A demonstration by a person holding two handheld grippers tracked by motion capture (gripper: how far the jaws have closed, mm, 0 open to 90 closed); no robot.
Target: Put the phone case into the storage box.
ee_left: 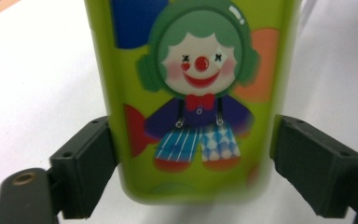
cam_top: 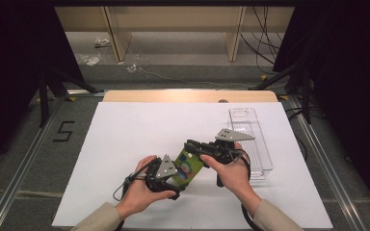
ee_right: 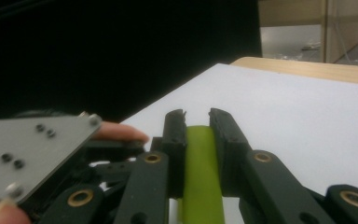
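A lime-green case (cam_top: 189,166) printed with a clown is held just above the white sheet between both grippers. My left gripper (cam_top: 178,179) is shut on its near end, and in the left gripper view its two jaws press the case (ee_left: 196,93) from either side. My right gripper (cam_top: 191,146) is shut on the far end. In the right gripper view the thin green edge (ee_right: 199,163) is pinched between the black fingers (ee_right: 175,135). The left gripper's grey plate (ee_right: 28,154) and a fingertip of the person's hand (ee_right: 121,133) show close by.
A clear plastic tray (cam_top: 257,144) lies on the white sheet (cam_top: 125,139) just right of the right hand. The wooden table edge (cam_top: 188,95) runs along the back. Dark stands and cables sit on the floor beyond.
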